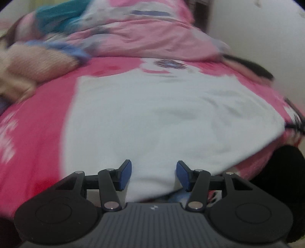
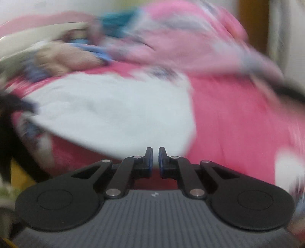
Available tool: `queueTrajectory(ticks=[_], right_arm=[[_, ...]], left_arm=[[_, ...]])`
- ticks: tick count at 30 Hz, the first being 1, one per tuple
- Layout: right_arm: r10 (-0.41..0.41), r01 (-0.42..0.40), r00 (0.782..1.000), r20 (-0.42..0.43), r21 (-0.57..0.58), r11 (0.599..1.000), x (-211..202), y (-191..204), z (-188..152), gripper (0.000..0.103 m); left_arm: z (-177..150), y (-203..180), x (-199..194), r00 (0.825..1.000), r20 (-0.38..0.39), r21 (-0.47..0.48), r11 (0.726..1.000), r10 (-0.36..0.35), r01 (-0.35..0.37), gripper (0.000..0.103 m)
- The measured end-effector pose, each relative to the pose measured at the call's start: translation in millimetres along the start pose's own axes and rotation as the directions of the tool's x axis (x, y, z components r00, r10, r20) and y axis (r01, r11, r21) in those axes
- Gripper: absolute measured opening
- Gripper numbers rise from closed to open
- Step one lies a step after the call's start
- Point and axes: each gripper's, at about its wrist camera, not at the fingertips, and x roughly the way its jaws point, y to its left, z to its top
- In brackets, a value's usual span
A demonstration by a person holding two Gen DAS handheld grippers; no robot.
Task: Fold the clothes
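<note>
- Left wrist view, far left: a beige ribbed knit piece is bunched up on the bright pink printed bedcover, with a scrap of blue knit at its far edge and a teal knit piece further back. All pretty smeary.
- Middle: the white cloth garment lies spread flat on the bedcover, a few soft creases in it, and its near edge reaches right down between the fingers.
- Behind it there's a heap of paler pink patterned fabric running across the back.
- Bottom: the left gripper has its blue-padded fingers spread wide apart. The white cloth sits in the gap, nothing is pinched.
- Far right: something black at the edge, too blurred to name.
- Right wrist view, left side: more black stuff, unreadable, and the same beige knit up top.
- Middle: the white garment again, its right edge ending on the pink bedcover, which fills the right half.
- Bottom: the right gripper has its fingers pulled nearly together, just a thin slit left. The white cloth's near edge sits right at the tips, but I can't tell if any fabric is really caught. Way too much motion blur.
</note>
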Motion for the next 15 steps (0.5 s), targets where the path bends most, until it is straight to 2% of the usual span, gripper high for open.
queueTrajectory(ticks=[2, 4, 8, 10, 12, 15], right_arm=[[-0.104, 0.109, 0.993, -0.053, 0.101, 0.989, -2, -12, -9, 0.007], [-0.131, 0.135, 0.991, -0.032, 0.164, 0.977, -16, -11, -8, 0.008], [-0.083, 0.07, 0.994, 0.073, 0.163, 0.984, -33, 17, 17, 0.009], [-0.035, 0.02, 0.994, 0.103, 0.143, 0.989, -27, 32, 34, 0.012], [0.016, -0.032, 0.992, 0.125, 0.128, 0.991, -18, 45, 51, 0.023], [0.062, -0.076, 0.989, 0.132, 0.104, 0.992, -10, 58, 66, 0.028]], left_arm=[[-7, 18, -17, 1.0, 0.025, -0.06, 0.998, -0.006, 0.007, 0.052], [-13, 35, -33, 0.999, 0.05, -0.114, 0.993, -0.007, 0.013, 0.053], [-6, 40, -44, 0.995, 0.099, -0.09, 0.996, 0.032, -0.023, 0.054], [6, 43, -38, 0.993, 0.112, -0.079, 0.996, 0.042, -0.033, 0.055], [19, 48, -27, 0.992, 0.119, -0.073, 0.996, 0.053, -0.044, 0.06], [40, 55, -11, 0.989, 0.129, -0.064, 0.996, 0.069, -0.061, 0.064]])
